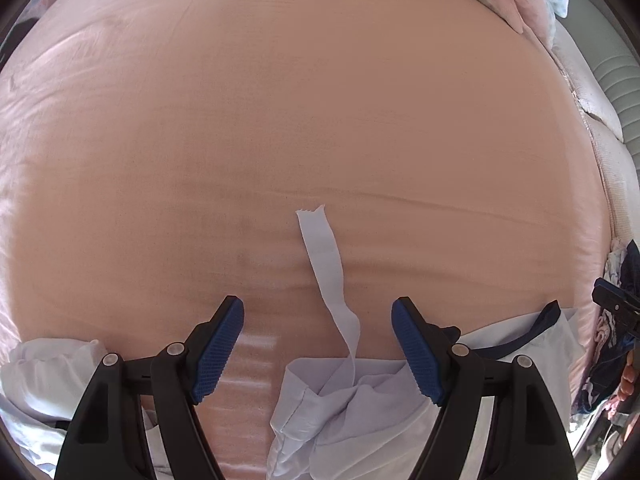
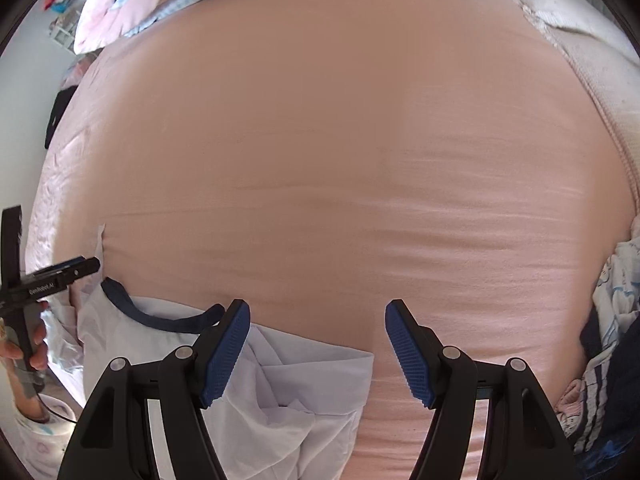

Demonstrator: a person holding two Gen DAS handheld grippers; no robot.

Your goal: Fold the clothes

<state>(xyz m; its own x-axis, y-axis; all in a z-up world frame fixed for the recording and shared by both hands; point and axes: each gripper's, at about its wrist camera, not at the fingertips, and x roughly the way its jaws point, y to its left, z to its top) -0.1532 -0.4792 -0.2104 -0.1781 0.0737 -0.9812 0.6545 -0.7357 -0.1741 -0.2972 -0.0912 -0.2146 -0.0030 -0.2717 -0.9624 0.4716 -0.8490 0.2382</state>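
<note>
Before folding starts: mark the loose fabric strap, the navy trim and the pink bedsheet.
loose fabric strap (image 1: 325, 258): left wrist view, middle of its flat length.
navy trim (image 2: 160, 322): right wrist view, middle of the dark curved band.
pink bedsheet (image 2: 340, 140): right wrist view, bare central area.

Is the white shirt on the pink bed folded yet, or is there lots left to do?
Nothing looks folded yet. The pale garment lies crumpled at the near edge of the pink bed, its long tie strip trailing out. Both the left gripper and the right gripper hang open above it, holding nothing. More clothes wait in a pile at the side. Nearly everything is left.
</note>
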